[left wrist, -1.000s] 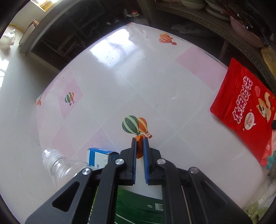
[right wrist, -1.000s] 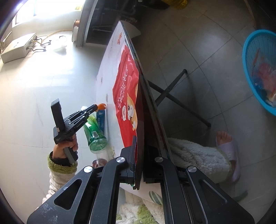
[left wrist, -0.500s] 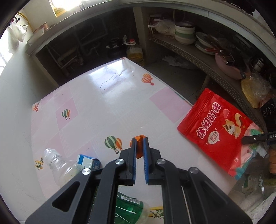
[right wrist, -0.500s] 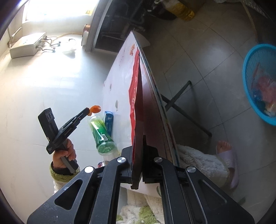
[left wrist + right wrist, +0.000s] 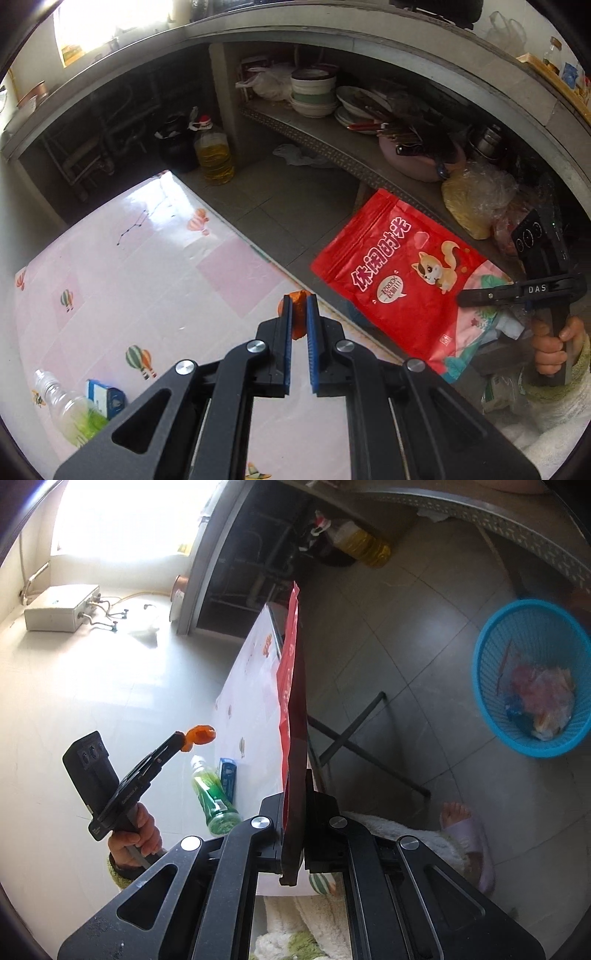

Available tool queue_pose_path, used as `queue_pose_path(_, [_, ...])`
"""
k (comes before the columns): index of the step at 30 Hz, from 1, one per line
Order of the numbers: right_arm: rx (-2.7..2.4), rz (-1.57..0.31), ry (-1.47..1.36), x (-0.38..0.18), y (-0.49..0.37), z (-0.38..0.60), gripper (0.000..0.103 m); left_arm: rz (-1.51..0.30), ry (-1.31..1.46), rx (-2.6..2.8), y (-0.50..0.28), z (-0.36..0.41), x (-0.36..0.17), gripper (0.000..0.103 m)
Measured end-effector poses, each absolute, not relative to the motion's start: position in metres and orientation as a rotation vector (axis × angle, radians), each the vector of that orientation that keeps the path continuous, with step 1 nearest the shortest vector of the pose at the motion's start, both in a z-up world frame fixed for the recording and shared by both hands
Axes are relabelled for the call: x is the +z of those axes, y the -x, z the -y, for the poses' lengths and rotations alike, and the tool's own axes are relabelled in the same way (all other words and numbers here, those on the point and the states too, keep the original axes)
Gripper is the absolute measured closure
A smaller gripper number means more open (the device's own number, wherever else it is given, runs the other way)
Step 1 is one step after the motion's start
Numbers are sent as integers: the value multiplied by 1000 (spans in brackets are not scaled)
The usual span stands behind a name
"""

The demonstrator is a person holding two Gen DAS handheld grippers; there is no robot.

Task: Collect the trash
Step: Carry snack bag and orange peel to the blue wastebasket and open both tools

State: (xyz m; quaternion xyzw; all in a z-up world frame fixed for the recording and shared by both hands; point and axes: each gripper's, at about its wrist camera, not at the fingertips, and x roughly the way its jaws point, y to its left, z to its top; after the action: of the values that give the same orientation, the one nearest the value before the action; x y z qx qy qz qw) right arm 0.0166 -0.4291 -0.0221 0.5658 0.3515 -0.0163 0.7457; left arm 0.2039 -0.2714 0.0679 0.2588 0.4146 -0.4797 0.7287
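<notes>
Two pieces are in hand: your left gripper (image 5: 299, 321) pinches the orange scrap (image 5: 298, 314), your right gripper (image 5: 295, 805) clamps the red snack bag (image 5: 395, 273) edge-on. You're mid-carry; next, likely swing both over the blue basket (image 5: 484, 672) and release.

- Red snack bag (image 5: 399, 280): large white Chinese characters "休闲时光"; its speech-bubble print is too small to read
- Right gripper (image 5: 460, 297): "DAS"
</notes>
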Motion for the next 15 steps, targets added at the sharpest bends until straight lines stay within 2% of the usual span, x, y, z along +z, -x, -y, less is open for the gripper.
queue_pose_path(15, [-426, -711, -1249, -44, 65, 485, 101, -969, -593, -1289, -146, 397, 46, 96])
